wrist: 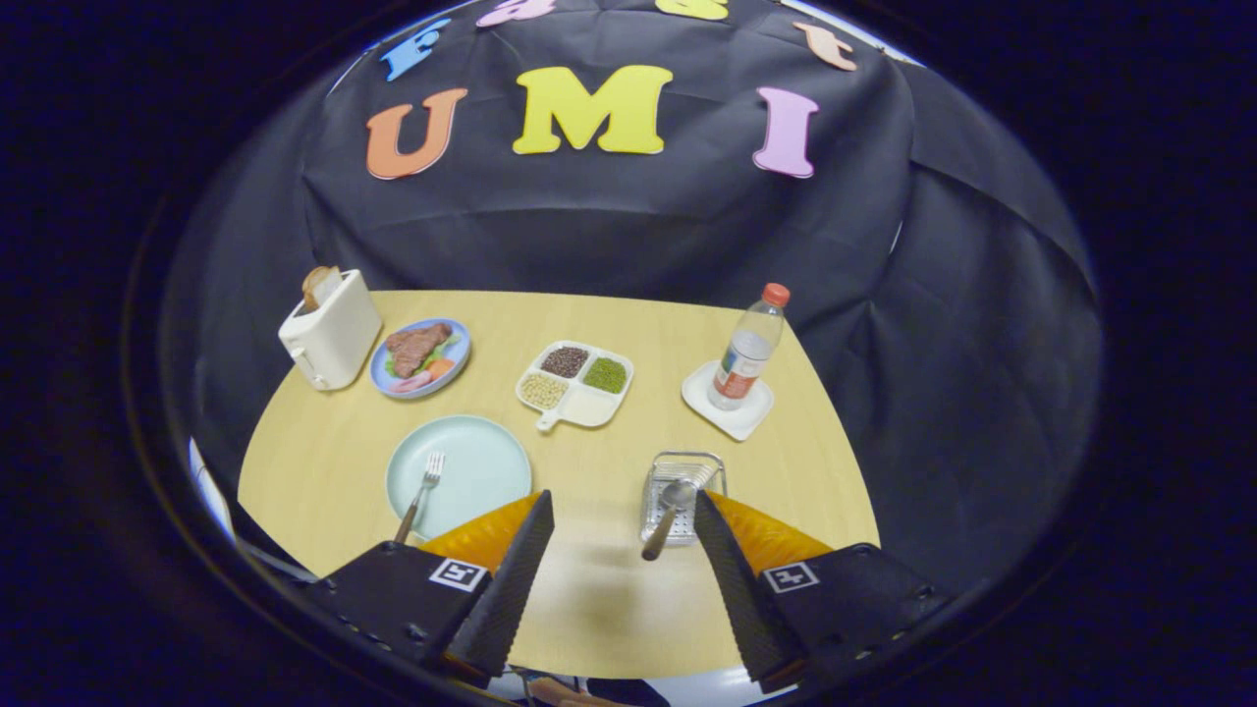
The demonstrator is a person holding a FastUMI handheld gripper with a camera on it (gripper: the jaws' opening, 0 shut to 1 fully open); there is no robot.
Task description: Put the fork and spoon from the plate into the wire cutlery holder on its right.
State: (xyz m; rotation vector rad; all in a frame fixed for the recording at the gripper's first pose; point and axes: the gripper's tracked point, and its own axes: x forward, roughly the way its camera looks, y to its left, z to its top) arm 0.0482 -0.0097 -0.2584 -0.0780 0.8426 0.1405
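On the near right of the table point(324, 462), the spoon point(668, 511) already lies in the holder point(687, 471), bowl inside and handle sticking out over the near rim. Left of it, the fork point(422, 496) rests on the plate point(476, 466), handle overhanging the near edge. Judged from this, the task is about half done: the fork remains. The gripper point(621, 535) hangs above the near table edge, raised and angled down, fingers spread wide and holding nothing, plate ahead to its left, holder ahead to its right.
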